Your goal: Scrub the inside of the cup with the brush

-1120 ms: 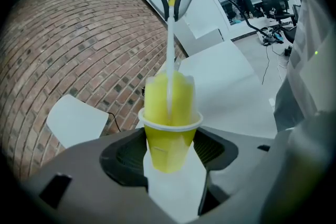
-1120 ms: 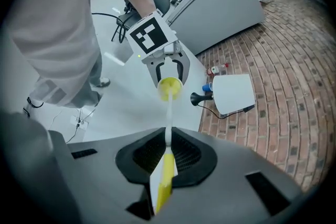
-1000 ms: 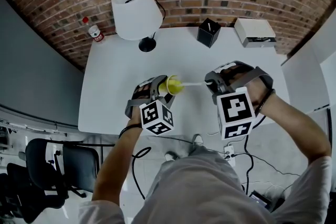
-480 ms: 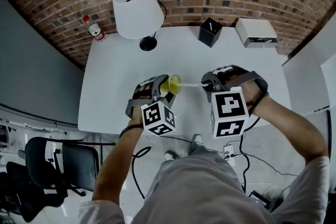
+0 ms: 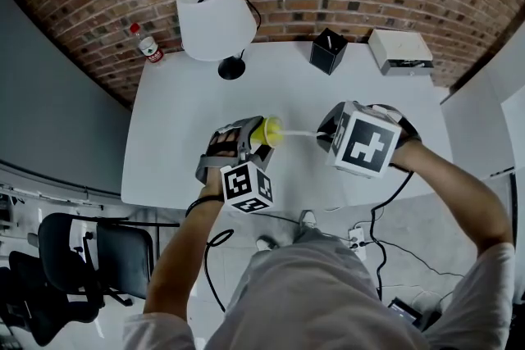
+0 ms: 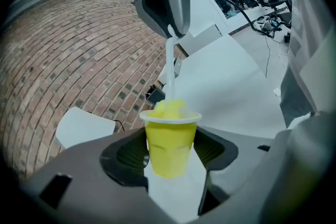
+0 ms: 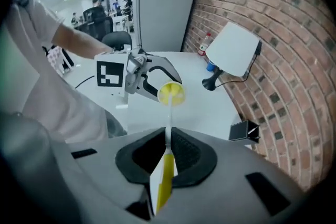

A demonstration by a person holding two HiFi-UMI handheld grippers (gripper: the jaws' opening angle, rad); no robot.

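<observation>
A small yellow cup (image 5: 268, 131) (image 6: 169, 139) (image 7: 171, 93) is held above the white table (image 5: 180, 127), its mouth turned toward the right, with my left gripper (image 5: 250, 140) (image 6: 169, 157) shut on its sides. My right gripper (image 5: 328, 134) (image 7: 168, 157) is shut on the yellow-and-white handle of a brush (image 7: 164, 178). The brush's thin white stem (image 5: 300, 132) (image 6: 169, 68) runs into the cup, and its yellow head (image 6: 170, 108) fills the cup's mouth.
At the table's far side stand a white lamp (image 5: 215, 16), a black holder (image 5: 327, 51) and a white box (image 5: 398, 50). A water bottle (image 5: 147, 47) stands at the far left corner. A black chair (image 5: 90, 258) sits on the floor at the left.
My right gripper has rolled about the brush, its marker cube swinging up from below the hand to its top. The cup and left gripper have hardly moved.
</observation>
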